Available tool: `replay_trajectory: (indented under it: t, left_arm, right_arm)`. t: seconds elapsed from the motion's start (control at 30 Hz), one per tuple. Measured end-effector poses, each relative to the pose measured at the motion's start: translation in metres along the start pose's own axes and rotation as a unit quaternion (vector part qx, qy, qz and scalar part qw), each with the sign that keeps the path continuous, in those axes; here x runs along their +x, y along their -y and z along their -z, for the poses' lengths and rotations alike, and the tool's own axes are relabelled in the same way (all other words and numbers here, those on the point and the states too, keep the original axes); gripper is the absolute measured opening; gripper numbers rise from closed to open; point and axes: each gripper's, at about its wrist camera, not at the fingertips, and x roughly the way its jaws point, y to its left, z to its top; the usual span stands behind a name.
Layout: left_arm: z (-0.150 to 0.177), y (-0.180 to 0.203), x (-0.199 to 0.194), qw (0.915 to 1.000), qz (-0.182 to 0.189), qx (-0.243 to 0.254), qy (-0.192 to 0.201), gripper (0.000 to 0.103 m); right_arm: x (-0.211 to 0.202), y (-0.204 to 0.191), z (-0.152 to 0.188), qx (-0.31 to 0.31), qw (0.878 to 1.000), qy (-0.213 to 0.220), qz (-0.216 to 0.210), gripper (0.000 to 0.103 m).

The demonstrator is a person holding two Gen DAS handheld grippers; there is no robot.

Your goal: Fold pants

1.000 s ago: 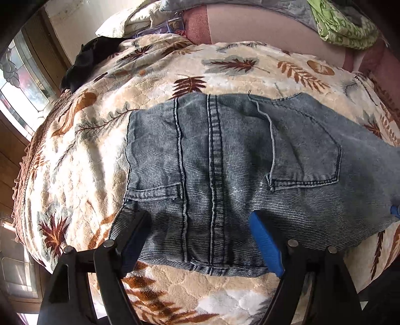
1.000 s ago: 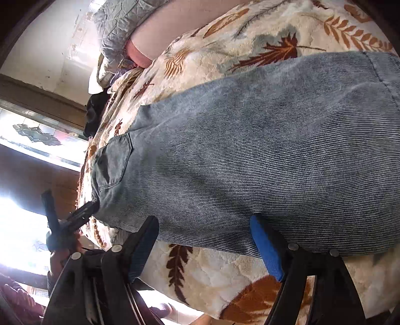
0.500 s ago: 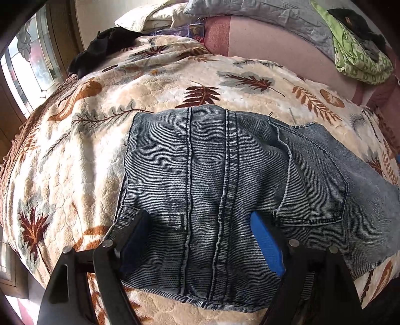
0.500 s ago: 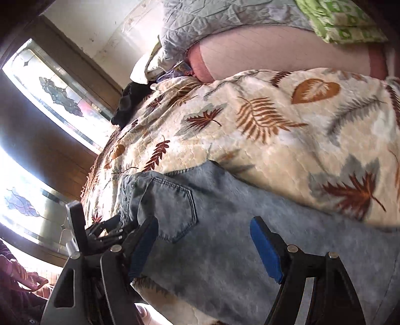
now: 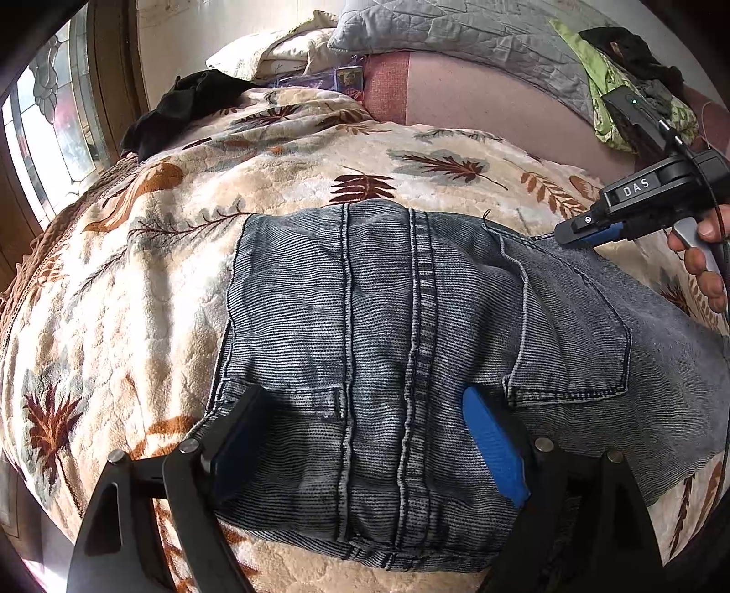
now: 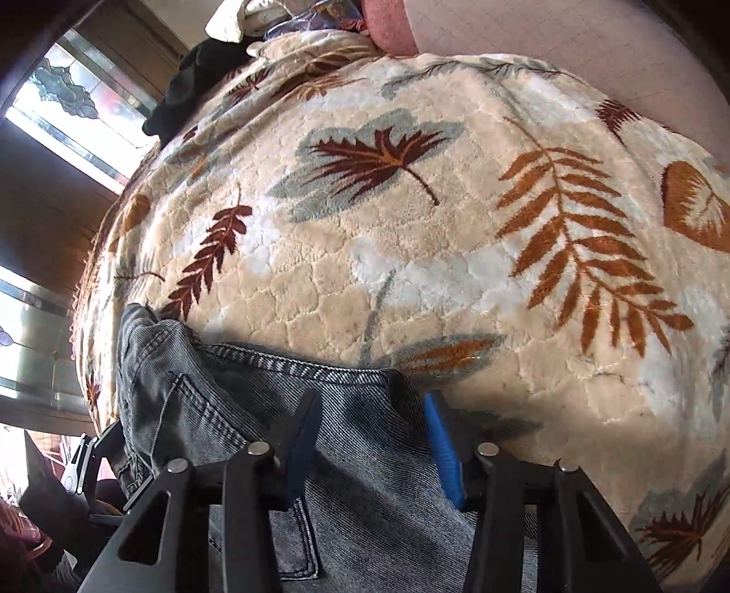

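Grey-blue jeans (image 5: 410, 346) lie flat, back side up, on a leaf-patterned blanket (image 5: 137, 273). My left gripper (image 5: 360, 447) is open, its jaws wide apart over the near edge of the seat area, close above the cloth. My right gripper (image 6: 372, 438) is open with a narrower gap, its jaws either side of the far hem edge of the jeans (image 6: 292, 365). It also shows in the left wrist view (image 5: 588, 230) at the jeans' far right edge, held by a hand.
A black garment (image 5: 182, 109) lies at the blanket's far left. Pillows and a grey quilt (image 5: 456, 32) are piled at the back, with green cloth (image 5: 607, 109) at the back right. A stained-glass window (image 5: 50, 137) is on the left.
My right gripper has moved across the jeans to their far edge and its jaws have narrowed. My left gripper has moved a little further over the seat.
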Motion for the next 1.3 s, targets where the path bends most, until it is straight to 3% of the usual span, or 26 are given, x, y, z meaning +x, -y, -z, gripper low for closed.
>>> replay_trajectory:
  t: [0.1, 0.17, 0.3, 0.47, 0.63, 0.83, 0.9, 1.03, 1.13, 1.17, 1.23, 1.3]
  left_arm:
    - [0.000, 0.001, 0.000, 1.0000, -0.002, -0.003, 0.001, 0.087]
    - [0.001, 0.002, 0.000, 1.0000, -0.004, -0.003, 0.002, 0.087]
    - [0.001, 0.002, 0.000, 1.0000, -0.005, -0.003, 0.002, 0.088]
    - [0.000, 0.003, 0.000, 0.9999, -0.010, -0.003, 0.003, 0.088]
    - [0.001, 0.003, 0.001, 0.9999, -0.011, 0.001, 0.004, 0.088]
    - [-0.003, -0.002, -0.007, 0.9999, -0.001, -0.012, 0.007, 0.088]
    - [-0.007, -0.003, -0.014, 0.9997, -0.002, -0.017, 0.015, 0.087]
    - [-0.022, -0.005, -0.037, 0.9986, 0.000, -0.027, 0.045, 0.088]
    - [-0.042, 0.002, -0.035, 0.9985, 0.007, -0.028, 0.046, 0.088]
    - [-0.049, 0.007, -0.028, 0.9990, 0.002, -0.027, 0.035, 0.088]
    - [-0.058, 0.019, -0.003, 0.9999, -0.001, -0.008, -0.010, 0.088]
    - [-0.055, 0.030, 0.036, 0.9934, -0.079, 0.048, -0.069, 0.091]
  right_arm:
    - [0.005, -0.003, -0.001, -0.013, 1.000, 0.001, 0.005, 0.010]
    - [0.010, -0.012, 0.002, -0.039, 0.999, -0.014, 0.021, 0.006]
    - [-0.009, -0.027, 0.002, -0.077, 0.993, 0.043, 0.081, 0.005]
    - [-0.012, -0.045, 0.004, -0.134, 0.973, 0.090, 0.163, 0.005]
    - [0.027, -0.040, 0.007, -0.141, 0.968, 0.067, 0.195, 0.005]
    - [-0.018, -0.030, 0.009, -0.076, 0.979, 0.114, 0.152, 0.009]
    - [-0.040, -0.030, 0.017, -0.048, 0.983, 0.134, 0.112, 0.009]
    - [-0.050, -0.035, 0.047, -0.018, 0.992, 0.124, 0.022, 0.009]
    - [-0.012, -0.029, 0.068, 0.008, 0.997, 0.072, 0.029, 0.009]
    - [0.001, -0.023, 0.073, 0.014, 0.998, 0.054, 0.039, 0.009]
    - [0.005, -0.016, 0.079, 0.032, 0.997, 0.069, 0.022, 0.009]
    - [0.004, -0.015, 0.077, 0.038, 0.997, 0.068, 0.020, 0.009]
